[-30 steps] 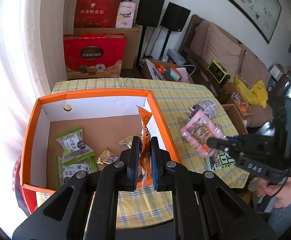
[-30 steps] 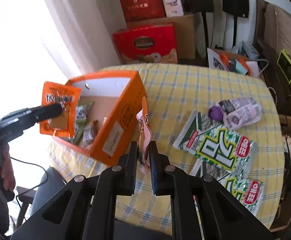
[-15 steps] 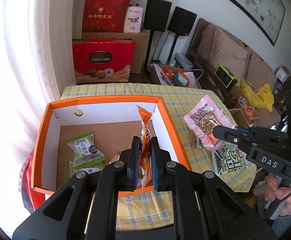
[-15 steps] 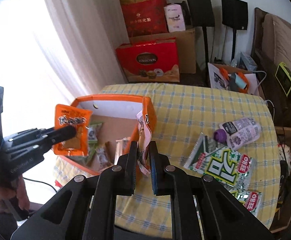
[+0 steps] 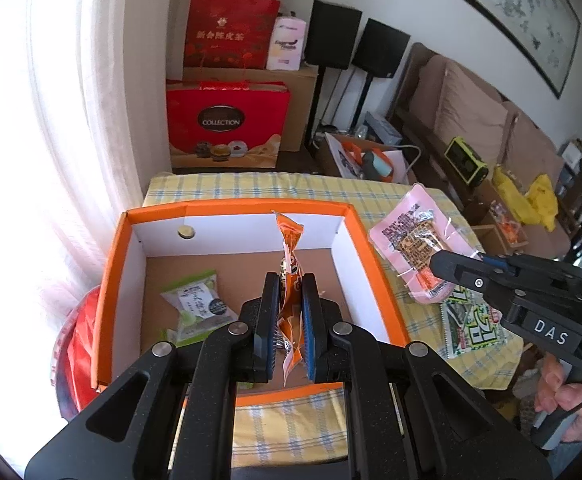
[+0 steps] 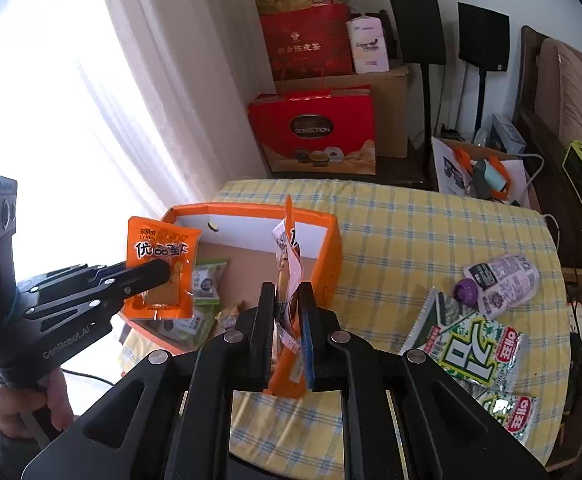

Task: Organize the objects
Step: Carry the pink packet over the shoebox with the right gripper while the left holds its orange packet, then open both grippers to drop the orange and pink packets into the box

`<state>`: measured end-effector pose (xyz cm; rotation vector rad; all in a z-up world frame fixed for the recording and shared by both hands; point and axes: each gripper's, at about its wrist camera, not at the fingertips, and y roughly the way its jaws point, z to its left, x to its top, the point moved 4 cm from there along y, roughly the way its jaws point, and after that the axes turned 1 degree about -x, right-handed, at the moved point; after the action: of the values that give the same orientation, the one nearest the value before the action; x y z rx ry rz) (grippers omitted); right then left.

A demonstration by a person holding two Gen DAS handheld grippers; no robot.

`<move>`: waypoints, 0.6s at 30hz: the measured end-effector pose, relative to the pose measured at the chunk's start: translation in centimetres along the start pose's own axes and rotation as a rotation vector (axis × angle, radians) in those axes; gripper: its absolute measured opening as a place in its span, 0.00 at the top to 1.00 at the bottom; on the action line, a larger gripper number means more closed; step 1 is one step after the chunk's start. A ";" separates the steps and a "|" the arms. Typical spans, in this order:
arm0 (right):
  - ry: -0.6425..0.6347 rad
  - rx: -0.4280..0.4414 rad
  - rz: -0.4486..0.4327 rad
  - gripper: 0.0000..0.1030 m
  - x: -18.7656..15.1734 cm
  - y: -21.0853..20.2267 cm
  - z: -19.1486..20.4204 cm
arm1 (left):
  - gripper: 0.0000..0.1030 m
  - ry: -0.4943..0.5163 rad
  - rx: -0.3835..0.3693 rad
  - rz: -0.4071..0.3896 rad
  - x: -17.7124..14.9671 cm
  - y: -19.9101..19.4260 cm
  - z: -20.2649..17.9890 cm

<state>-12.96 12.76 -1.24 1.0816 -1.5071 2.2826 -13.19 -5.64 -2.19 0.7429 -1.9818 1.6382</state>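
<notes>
An orange cardboard box (image 5: 231,206) lies open on the yellow checked tablecloth (image 6: 431,232). It holds green snack packets (image 5: 199,306) and a few small wrapped sweets. My left gripper (image 5: 289,280) hangs over the box, shut on an orange snack packet (image 5: 289,236), which shows face-on in the right wrist view (image 6: 159,248). My right gripper (image 6: 287,290) is shut on a pink packet (image 6: 287,244) seen edge-on, in the air just off the box's right wall (image 6: 329,248). In the left wrist view the pink packet (image 5: 407,232) hangs from the right gripper (image 5: 437,264).
Two green seaweed packs (image 6: 475,348) and a purple-capped pouch (image 6: 499,284) lie on the table's right side. Beyond the table stand red gift bags (image 5: 227,128), cardboard boxes, two black speakers (image 5: 331,40) and a sofa (image 5: 471,116). A bright curtained window fills the left.
The right gripper has swung left and up with the pink packet, so the box now lies straight ahead of it. The left gripper has drawn back slightly over the box. Both stay shut.
</notes>
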 end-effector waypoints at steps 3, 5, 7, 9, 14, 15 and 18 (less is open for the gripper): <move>-0.005 -0.006 0.008 0.90 0.1 0.6 0.5 | 0.90 0.001 0.006 0.011 -0.1 0.4 0.6; -0.008 -0.006 0.022 0.90 0.1 1.4 0.9 | 0.90 -0.001 0.009 0.022 -0.3 0.9 1.0; -0.012 -0.007 0.032 0.90 0.0 2.0 1.1 | 0.90 -0.009 0.011 0.037 -0.5 1.5 1.5; -0.016 -0.005 0.044 0.90 -0.2 2.7 1.4 | 0.91 -0.020 0.013 0.051 -0.7 2.0 2.0; -0.023 -0.004 0.064 0.90 -0.4 4.3 1.9 | 0.90 -0.028 0.023 0.072 -1.1 3.0 3.1; -0.024 -0.005 0.067 0.90 -0.5 4.6 1.9 | 0.90 -0.028 0.024 0.075 -1.2 3.2 3.2; -0.026 -0.009 0.076 0.90 -0.4 5.5 2.0 | 0.90 -0.030 0.024 0.079 -1.1 3.6 3.5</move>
<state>-14.59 8.57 -5.03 1.0734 -1.5932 2.3172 -14.77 -8.43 -6.18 0.7097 -2.0396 1.7085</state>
